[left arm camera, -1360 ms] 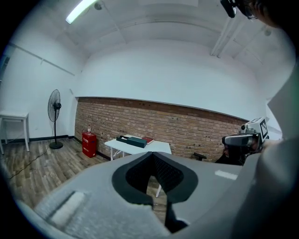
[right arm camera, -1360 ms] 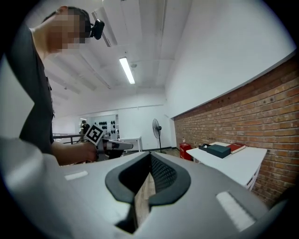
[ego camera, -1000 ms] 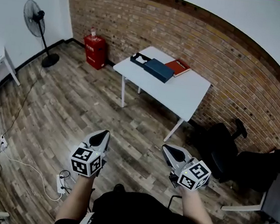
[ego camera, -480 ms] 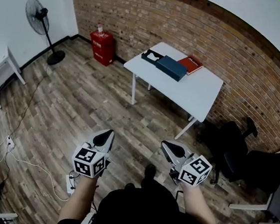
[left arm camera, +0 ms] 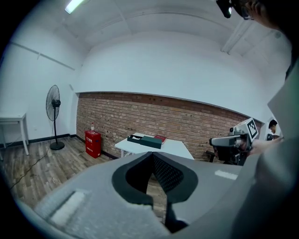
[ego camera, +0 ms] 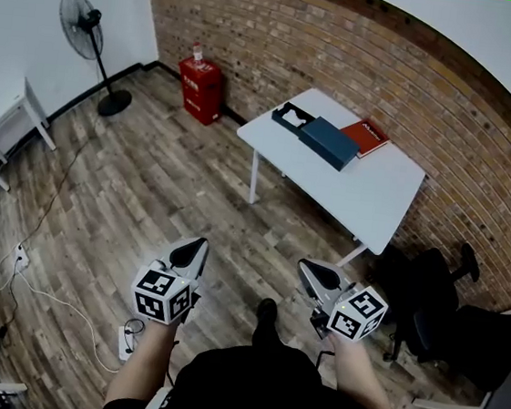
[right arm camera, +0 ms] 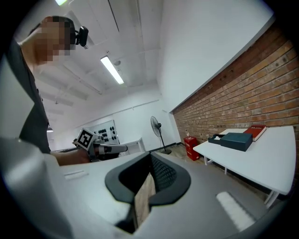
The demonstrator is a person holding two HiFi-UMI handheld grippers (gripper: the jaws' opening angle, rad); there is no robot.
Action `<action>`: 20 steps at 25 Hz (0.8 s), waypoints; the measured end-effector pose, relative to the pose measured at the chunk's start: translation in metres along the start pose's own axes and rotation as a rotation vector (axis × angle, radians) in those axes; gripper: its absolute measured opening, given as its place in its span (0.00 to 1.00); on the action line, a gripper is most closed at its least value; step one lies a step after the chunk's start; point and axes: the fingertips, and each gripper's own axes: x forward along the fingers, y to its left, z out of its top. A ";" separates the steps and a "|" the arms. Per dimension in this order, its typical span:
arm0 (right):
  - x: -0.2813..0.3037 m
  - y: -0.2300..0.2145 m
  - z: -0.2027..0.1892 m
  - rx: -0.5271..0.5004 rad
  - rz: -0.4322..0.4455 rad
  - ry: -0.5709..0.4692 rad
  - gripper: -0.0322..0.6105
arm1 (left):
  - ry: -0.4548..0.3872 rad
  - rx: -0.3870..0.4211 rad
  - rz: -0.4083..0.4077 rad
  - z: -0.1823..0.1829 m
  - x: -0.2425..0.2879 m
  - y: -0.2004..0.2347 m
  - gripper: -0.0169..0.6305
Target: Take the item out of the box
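Well apart from table (ego camera: 367,189): left gripper (ego camera: 193,245), right gripper (ego camera: 308,270) both pressed together, empty. Walk closer, face box (ego camera: 328,143) squarely, spread jaws before reaching.

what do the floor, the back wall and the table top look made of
Floor: matte wood or wood-look planks, going by the seams and grain.
Back wall: bare reddish brick, mortar lines visible.
Table top: smooth white board, perhaps laminate; the plain surface leaves it open.

White table (ego camera: 367,189) well ahead of right gripper (ego camera: 308,270), bearing blue box (ego camera: 328,143), red book (ego camera: 366,137), black tray (ego camera: 291,117). Standing fan (ego camera: 91,24) and red cabinet (ego camera: 201,90) far beyond left gripper (ego camera: 193,245)
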 end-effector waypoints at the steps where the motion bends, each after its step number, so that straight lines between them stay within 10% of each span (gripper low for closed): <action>1: 0.006 -0.011 0.005 0.001 0.002 -0.004 0.05 | 0.001 -0.003 0.005 0.005 0.011 0.005 0.04; 20: 0.071 -0.207 0.047 0.041 0.030 0.080 0.05 | 0.015 -0.026 -0.009 0.070 0.229 0.023 0.04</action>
